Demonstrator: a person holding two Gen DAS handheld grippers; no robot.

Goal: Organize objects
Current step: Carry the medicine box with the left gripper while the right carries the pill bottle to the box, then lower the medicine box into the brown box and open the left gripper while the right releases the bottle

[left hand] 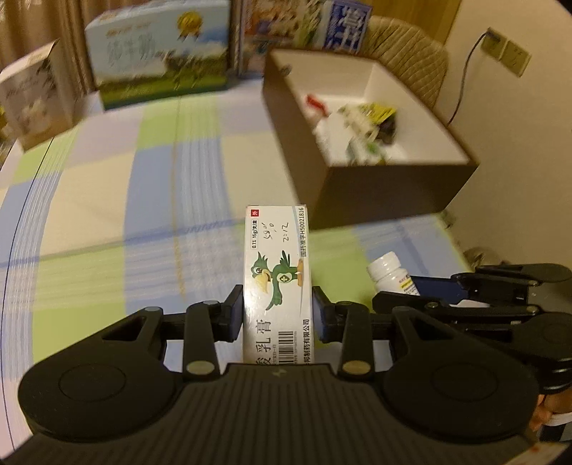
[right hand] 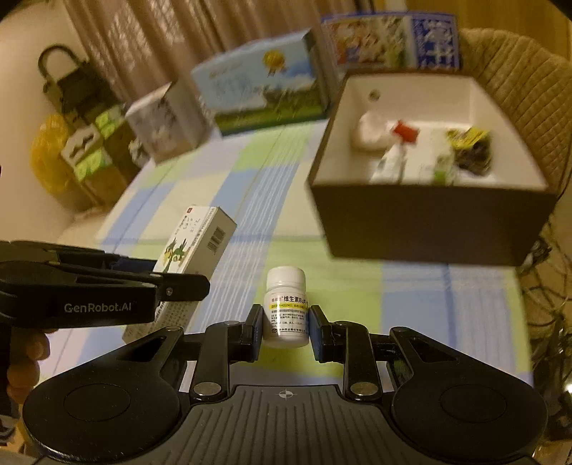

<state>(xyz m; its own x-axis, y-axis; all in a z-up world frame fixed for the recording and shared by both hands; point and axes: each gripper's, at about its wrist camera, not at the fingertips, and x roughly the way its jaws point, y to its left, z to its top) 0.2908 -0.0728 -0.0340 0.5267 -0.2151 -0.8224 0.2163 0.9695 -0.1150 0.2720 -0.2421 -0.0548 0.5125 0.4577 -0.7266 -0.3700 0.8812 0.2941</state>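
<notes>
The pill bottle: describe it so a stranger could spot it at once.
Start at the brown open box on the checked tablecloth. In front of it the right claw grips a small white bottle. Unlike the flat carton beside it, it is round, with a ribbed white cap.

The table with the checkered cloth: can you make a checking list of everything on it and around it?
Surface: checkered pastel tablecloth, flat.
Job's things: white ointment carton with green bird; white pill bottle; brown open box with white inside, holding small packets.
Clutter: printed cartons along the far edge.
Grippers: left tool shut on the carton; right tool around the bottle, pads apparently touching it.
Cables: black cord to a wall socket.
Surroundings: beige curtain, woven chair, yellow bag.
</notes>
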